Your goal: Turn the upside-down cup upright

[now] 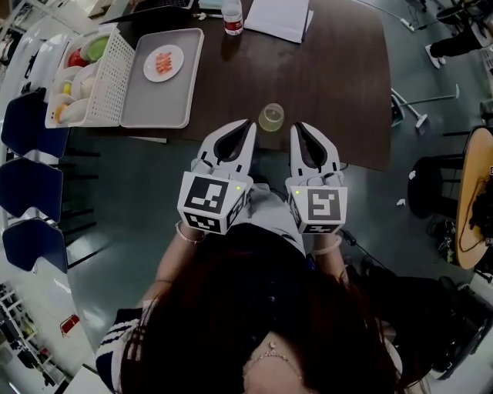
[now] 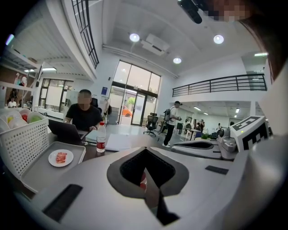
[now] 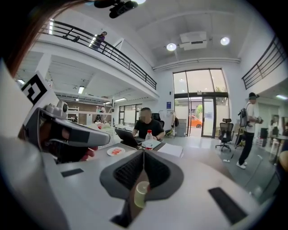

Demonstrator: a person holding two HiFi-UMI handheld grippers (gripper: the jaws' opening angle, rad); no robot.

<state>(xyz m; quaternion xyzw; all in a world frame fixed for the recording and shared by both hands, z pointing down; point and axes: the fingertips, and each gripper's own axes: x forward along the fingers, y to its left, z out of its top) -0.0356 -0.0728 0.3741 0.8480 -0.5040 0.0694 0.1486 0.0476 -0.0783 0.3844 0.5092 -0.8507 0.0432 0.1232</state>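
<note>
Nearest me, the left gripper has its jaws fully together. Its own view shows the dark pads meeting in a single seam, with nothing clamped between them. The right gripper is closed in the same way and is also empty. From the head camera the two sit side by side, level with each other, and their tips reach the near edge of the dark table.

The cup is pale, yellowish and translucent. It stands on that near edge, just past the tips and between them, and neither gripper touches it. Looking down on it I see only a round ring, so I can't tell which end is up. The right gripper view catches the cup low in the slit under its closed tips. The left gripper view looks further left.

Further out on the left are a grey tray carrying a white plate of red food, and a white basket beside it. A bottle with a red label and some paper lie at the far edge. Only the gripper views show a seated person behind a laptop, and another person walking by the glass doors.
</note>
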